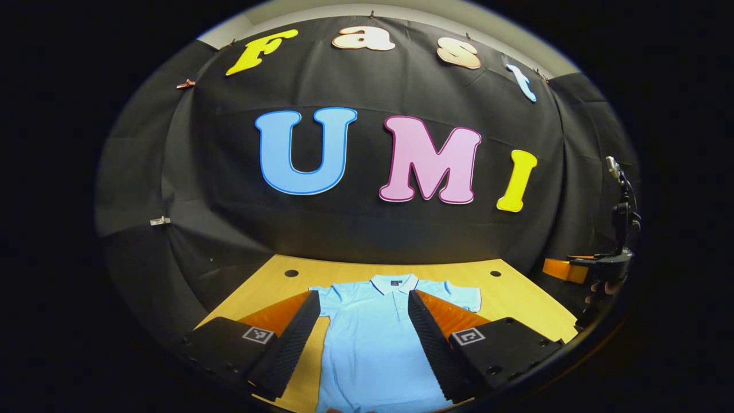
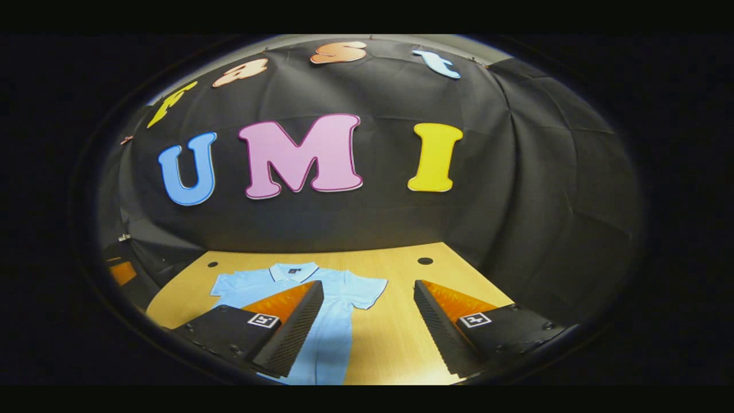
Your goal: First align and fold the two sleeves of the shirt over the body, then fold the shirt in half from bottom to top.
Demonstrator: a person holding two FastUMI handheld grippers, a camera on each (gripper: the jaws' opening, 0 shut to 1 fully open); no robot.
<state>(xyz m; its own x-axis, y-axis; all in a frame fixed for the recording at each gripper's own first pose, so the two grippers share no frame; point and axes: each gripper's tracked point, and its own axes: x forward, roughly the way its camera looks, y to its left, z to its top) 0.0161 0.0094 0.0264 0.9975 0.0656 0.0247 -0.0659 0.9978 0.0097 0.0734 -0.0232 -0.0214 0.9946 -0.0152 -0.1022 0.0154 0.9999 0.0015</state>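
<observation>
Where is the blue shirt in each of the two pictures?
Left gripper view: the shirt lies flat at bottom centre, between the left gripper's open fingers.
Right gripper view: the shirt lies lower left, partly behind the right gripper's left finger.
Shared landmark: its white collar, toward the wall.
</observation>
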